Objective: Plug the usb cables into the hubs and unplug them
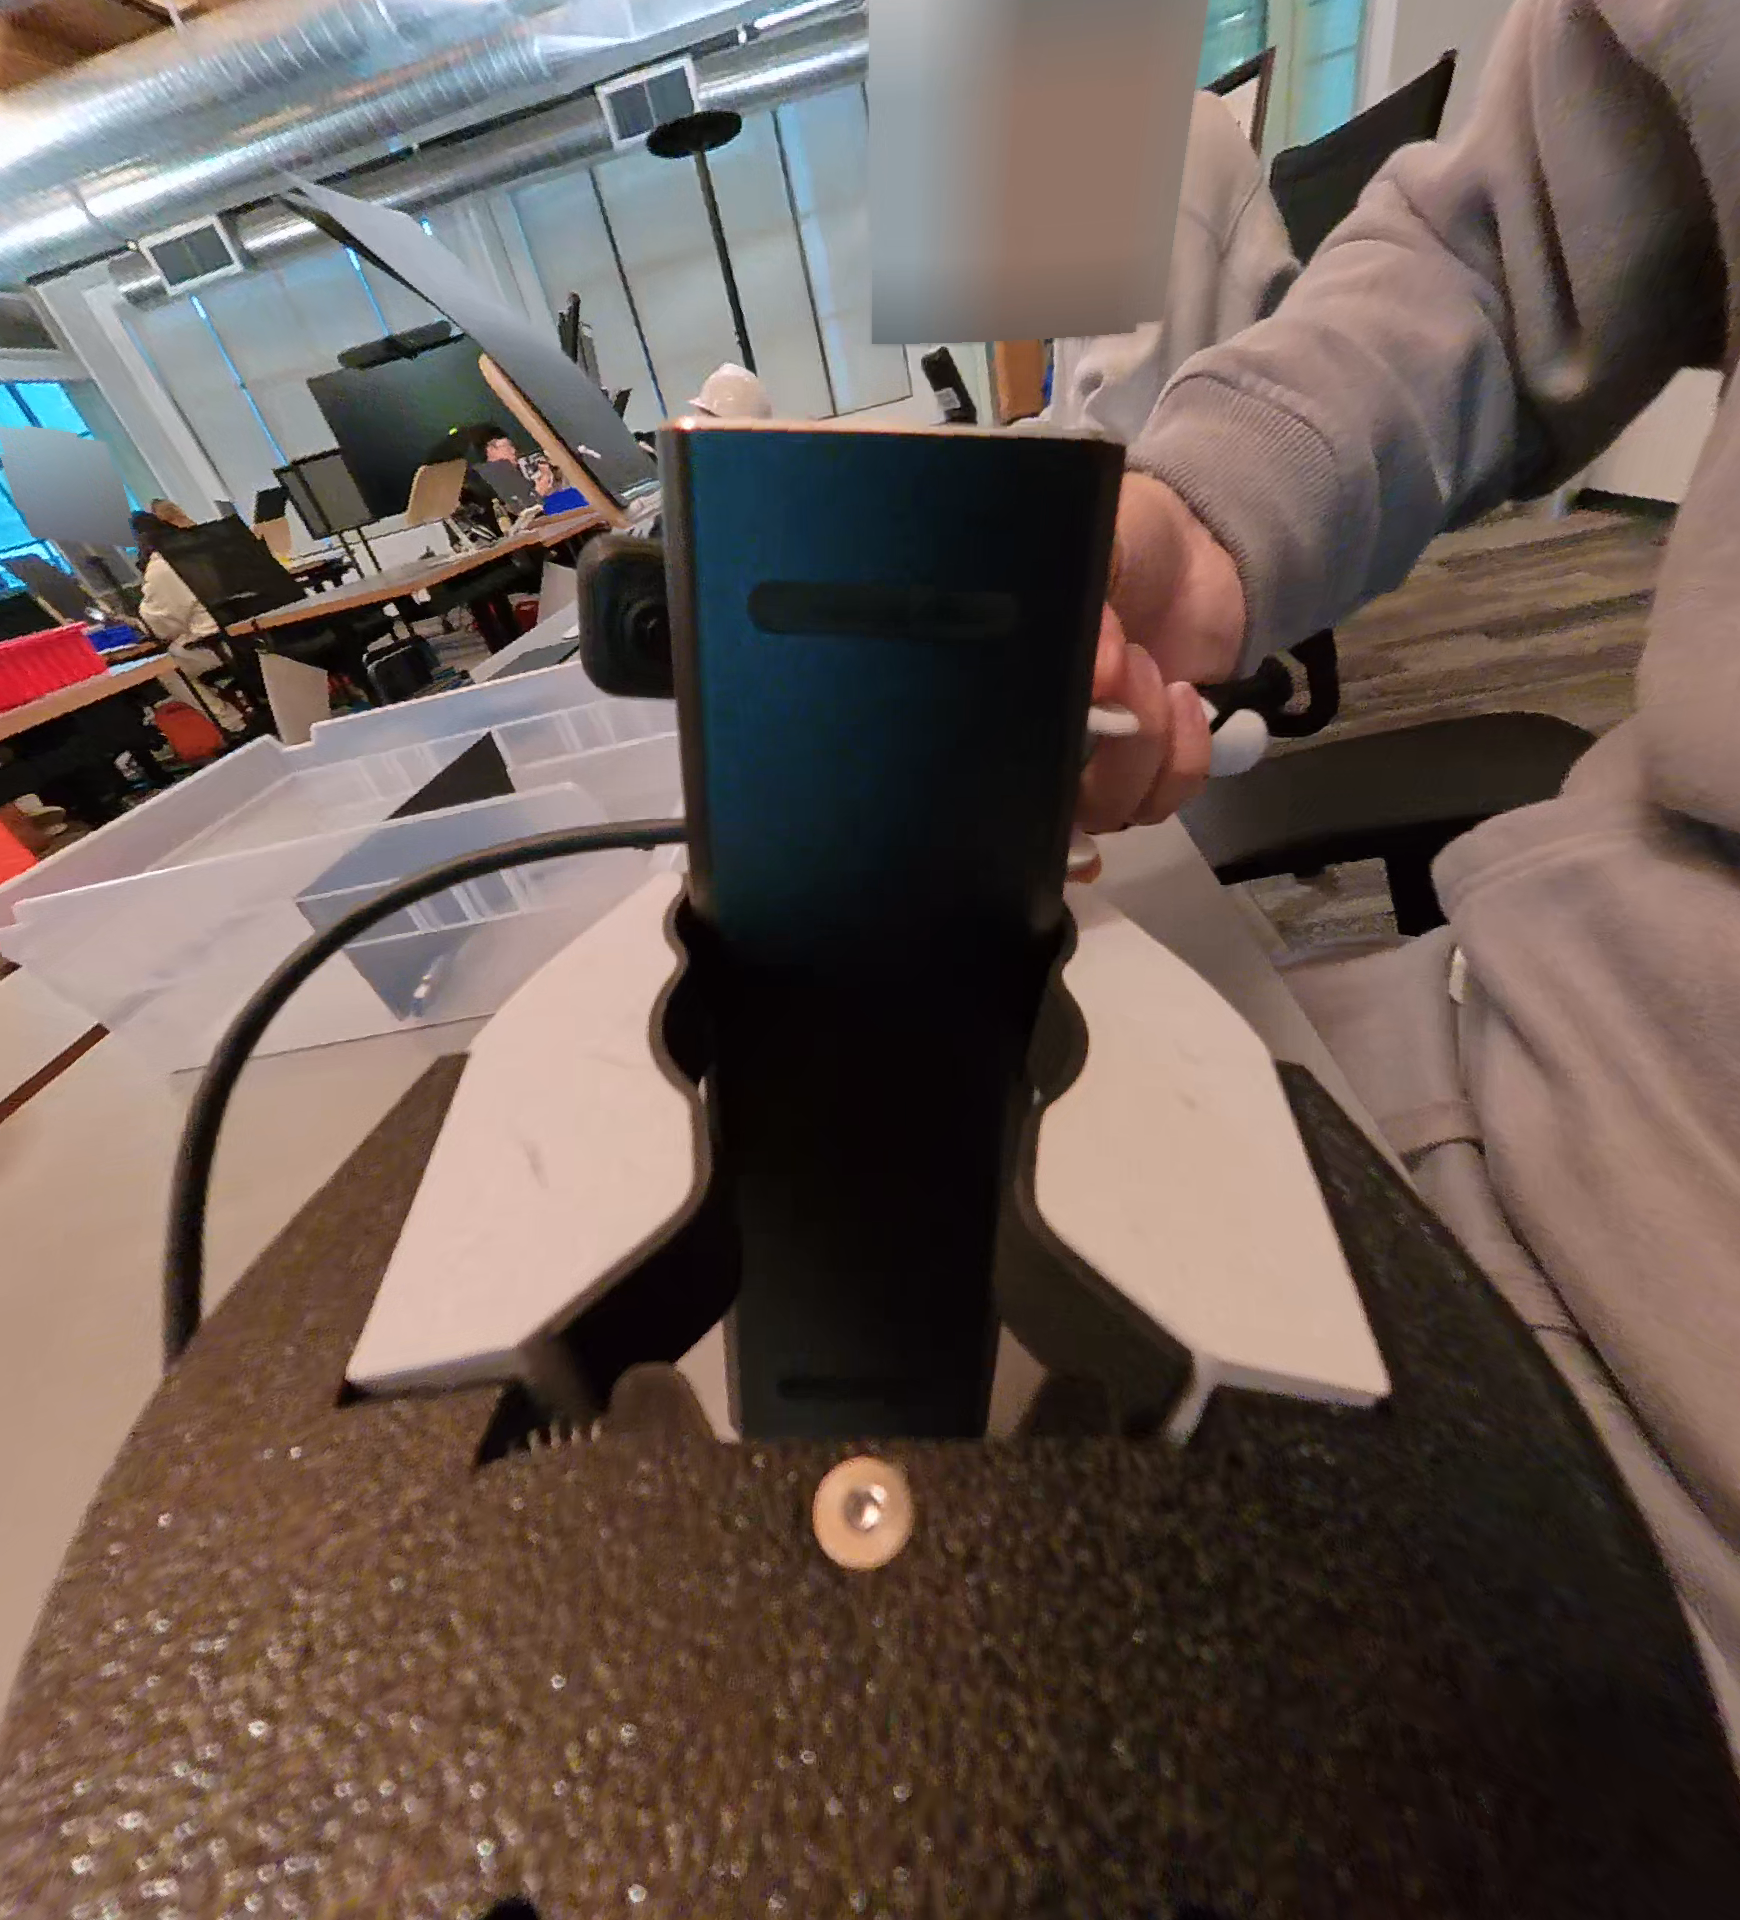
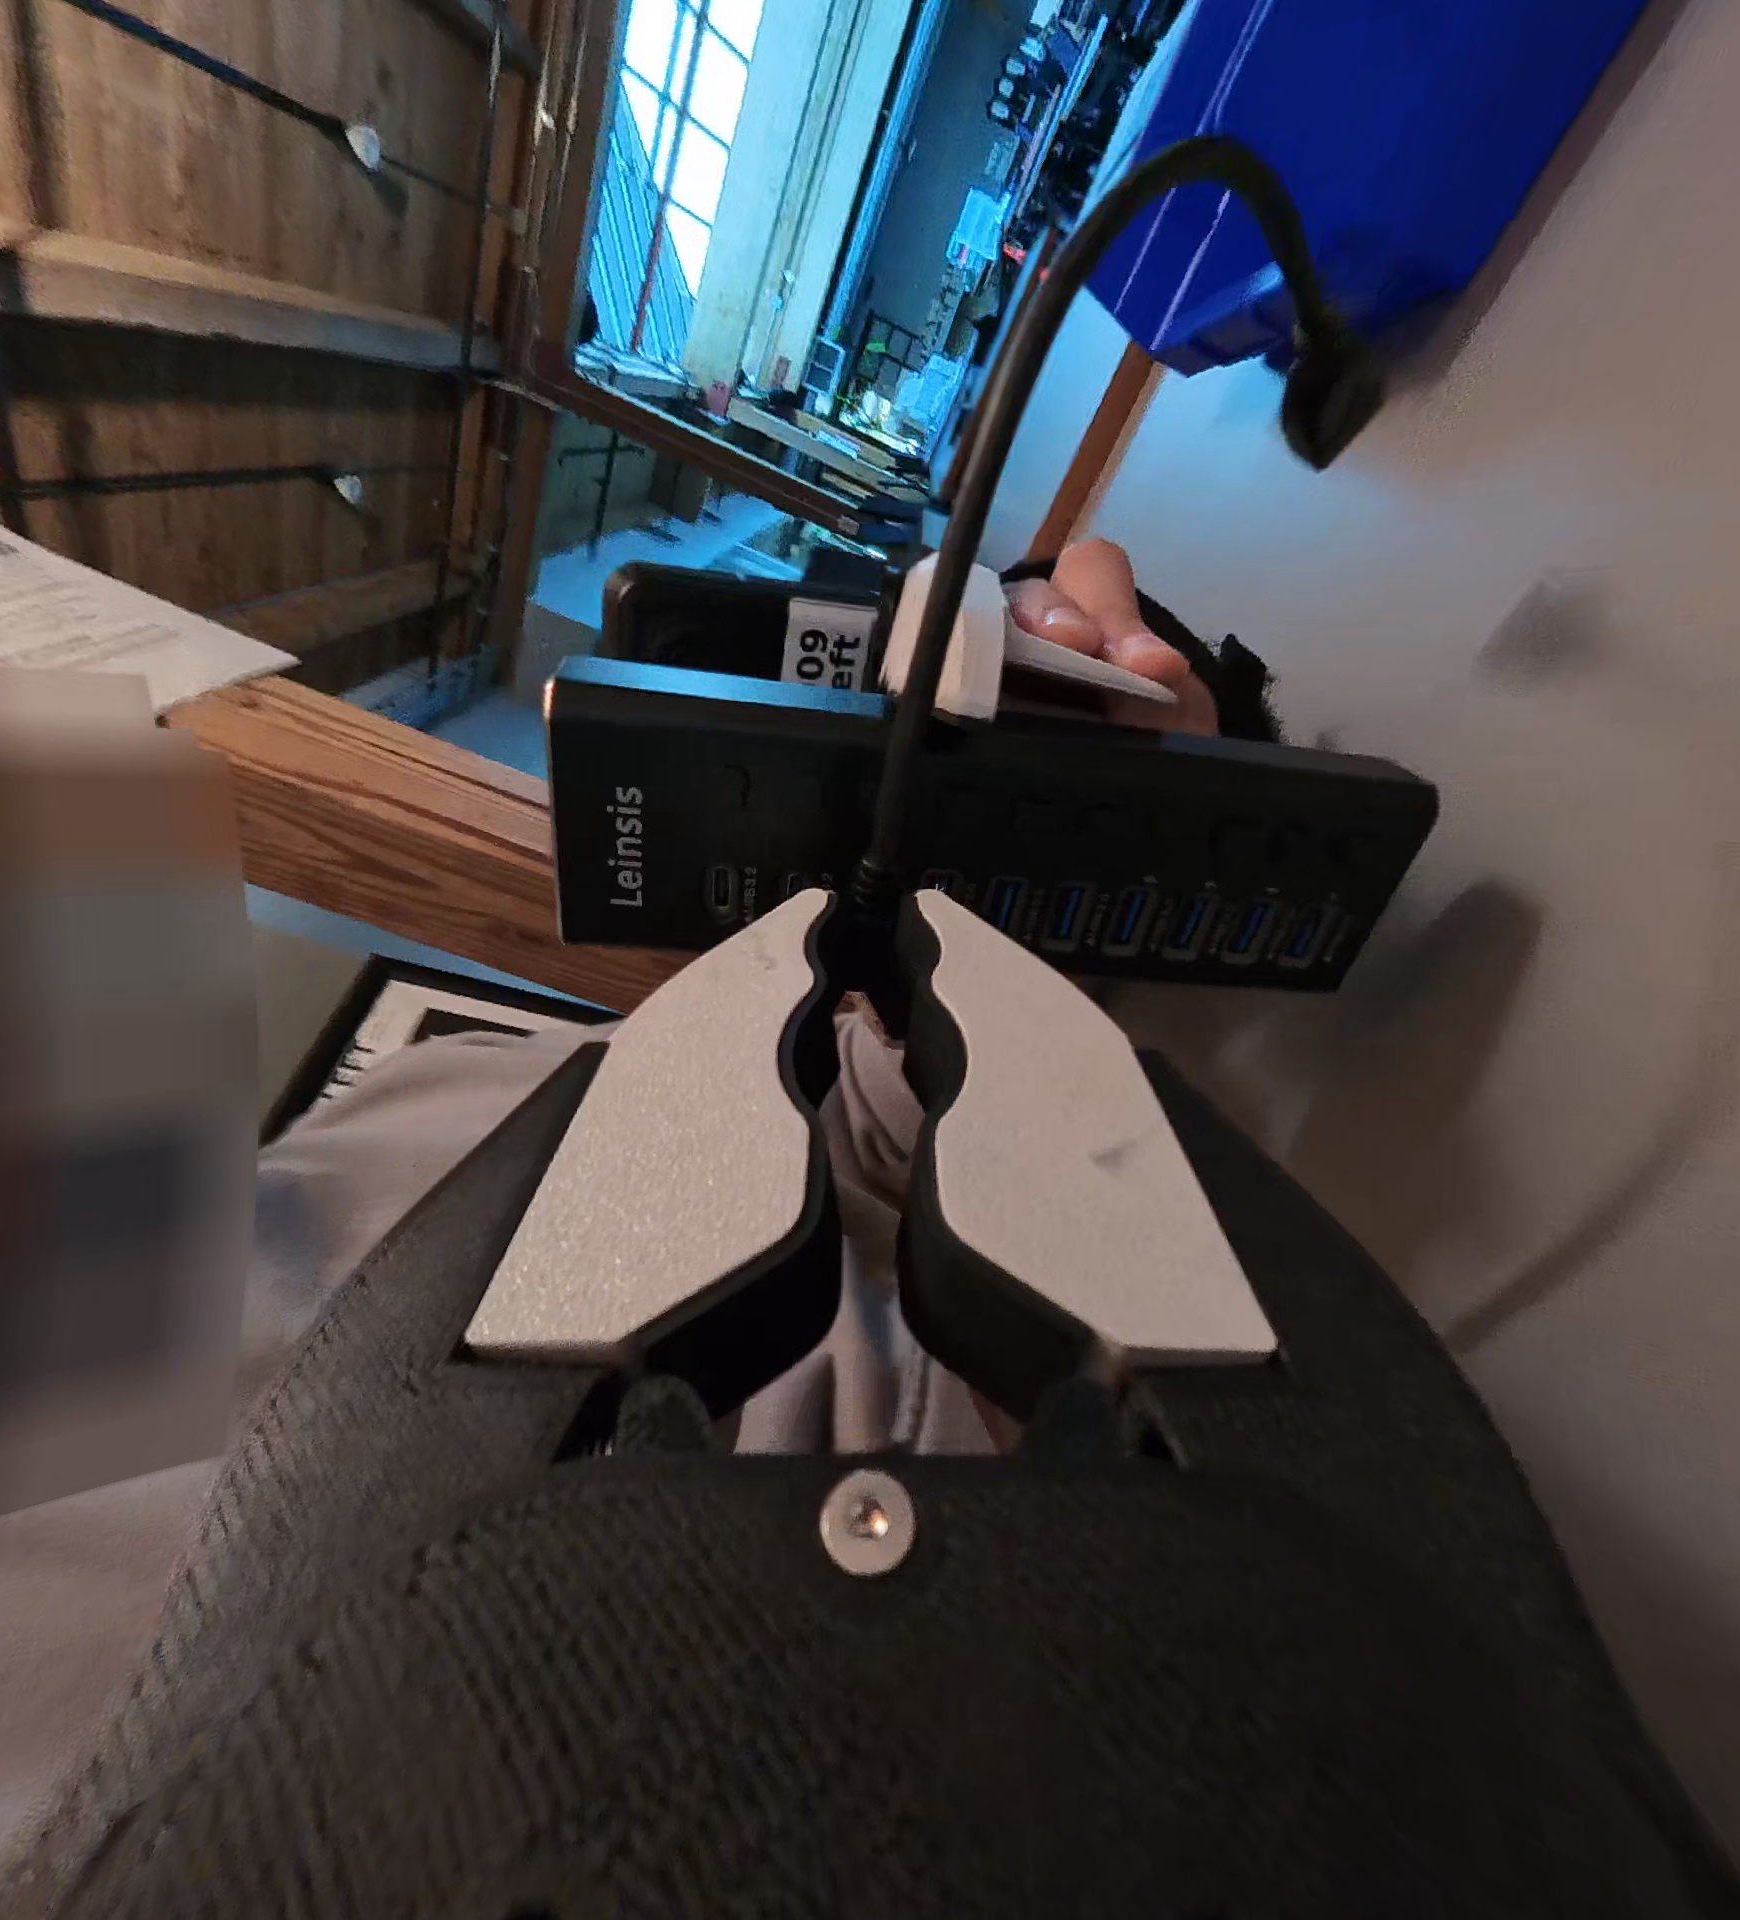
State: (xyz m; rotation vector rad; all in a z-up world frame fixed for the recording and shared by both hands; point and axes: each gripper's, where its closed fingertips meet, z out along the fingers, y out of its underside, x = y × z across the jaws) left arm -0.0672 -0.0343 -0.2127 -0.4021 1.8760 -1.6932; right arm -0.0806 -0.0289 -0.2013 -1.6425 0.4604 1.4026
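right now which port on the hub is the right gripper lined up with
The right gripper, shut on the black plug, is at a small oval port near the hub's lettered end, not the row of blue-lined ports.

The hub [image 1: 881, 831] is filling the gap between the left gripper [image 1: 871, 914] fingers. Clear bins [image 1: 253, 883] are blocking at ten o'clock; a sleeve [image 1: 1417, 395] is crowding two o'clock.
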